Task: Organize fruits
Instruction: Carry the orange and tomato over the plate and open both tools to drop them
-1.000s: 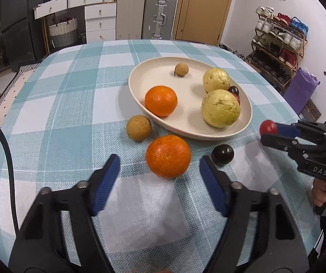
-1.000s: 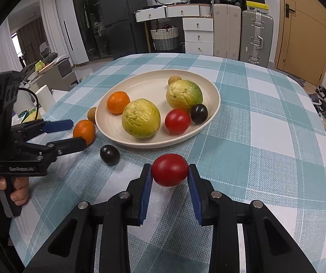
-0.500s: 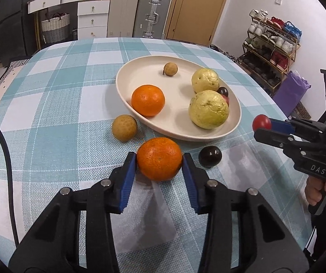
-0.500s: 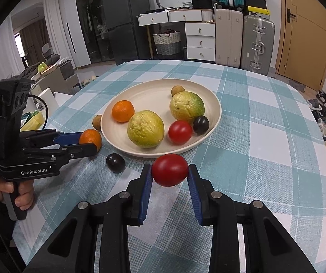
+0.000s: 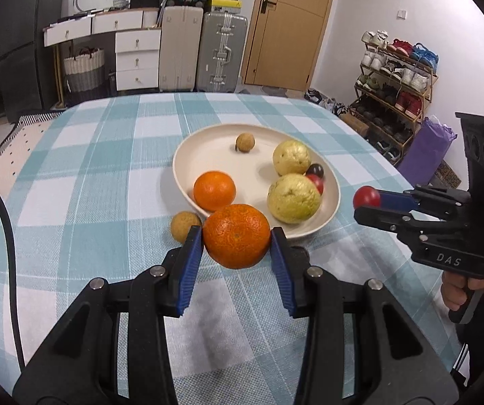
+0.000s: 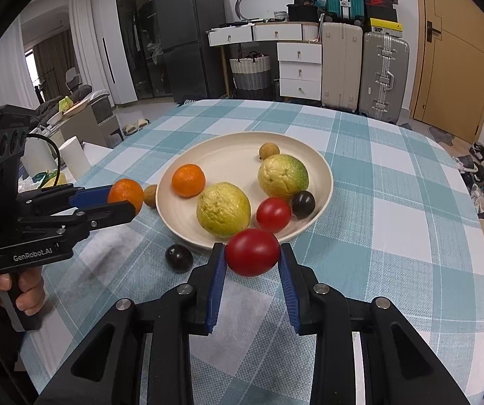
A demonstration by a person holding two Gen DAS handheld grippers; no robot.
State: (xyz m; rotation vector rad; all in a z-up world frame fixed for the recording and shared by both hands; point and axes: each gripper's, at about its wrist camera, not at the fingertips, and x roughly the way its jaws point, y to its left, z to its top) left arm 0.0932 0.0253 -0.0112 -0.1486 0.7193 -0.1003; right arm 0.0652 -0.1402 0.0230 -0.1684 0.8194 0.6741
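Teal-and-white checked cloth (image 5: 100, 182) covers a table, with suitcases, white drawers and a shoe rack behind. Near the middle sits one shallow cream plate (image 6: 323, 172) holding six fruits: one mandarin (image 6: 188, 180), two knobbly yellow-green guavas (image 6: 223, 210), one red tomato (image 6: 273, 214), one dark plum (image 6: 303, 204) and one small brown longan (image 6: 269, 151).

Off the plate, a second longan (image 5: 185, 226) lies on the cloth just beside the near rim, and a second dark plum (image 6: 179, 258) rests by the front rim; in the left view that plum is mostly hidden behind a blue pad.

Left gripper (image 5: 237, 241) has just been closing, and its blue ribbed pads now press both sides of a pebbly orange mandarin (image 5: 237, 235), lifted clear of the cloth before the plate. Right gripper (image 6: 252, 256) pinches a smooth red tomato (image 6: 252, 251) between narrow-set pads, just in front of the plate's rim. A hand (image 6: 12, 287) grips the left tool's handle.
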